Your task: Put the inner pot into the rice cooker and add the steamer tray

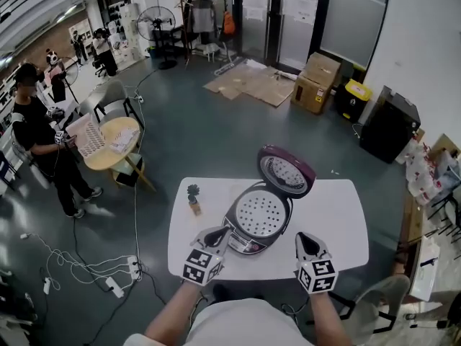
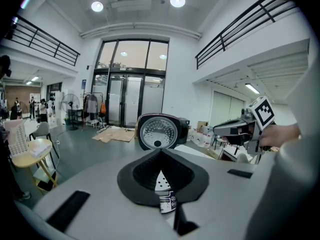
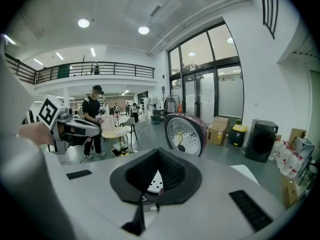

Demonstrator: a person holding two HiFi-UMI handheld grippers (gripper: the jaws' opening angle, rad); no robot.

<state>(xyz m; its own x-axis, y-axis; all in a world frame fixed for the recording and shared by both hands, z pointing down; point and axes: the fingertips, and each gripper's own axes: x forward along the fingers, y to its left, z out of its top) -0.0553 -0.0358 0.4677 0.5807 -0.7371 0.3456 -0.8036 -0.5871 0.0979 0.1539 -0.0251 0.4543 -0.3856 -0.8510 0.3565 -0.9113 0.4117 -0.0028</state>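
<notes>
Scanning the head view from the left, a person in dark clothes [image 1: 36,132] is seen standing on the grey floor at about 9 o'clock of the frame, just beside a round wooden table [image 1: 108,148]. A standing fan [image 1: 157,21] is noted at about 11 o'clock.

A white table [image 1: 338,218] is placed low in the frame. On its left part, at 9 o'clock of the rice cooker [image 1: 243,245], a small dark-topped item [image 1: 193,200] is set upright; it is too small to identify.

The left gripper [image 1: 223,231] is held at 7 o'clock of the cooker, near its front wall but apart from it. In the left gripper view its jaws [image 2: 161,153] are shut tip to tip, with nothing pinched between them.

The cooker is found at the table's middle, with its lid [image 1: 287,170] swung up at 1 o'clock. The perforated steamer tray [image 1: 261,213] is seated in the cooker's mouth. The inner pot under it cannot be told apart.

The right gripper [image 1: 304,236] is held at 4 o'clock of the cooker, clear of it. In the right gripper view its jaws [image 3: 159,153] are closed on nothing.

Cardboard boxes [image 1: 317,81] are stacked at 1 o'clock of the frame.
</notes>
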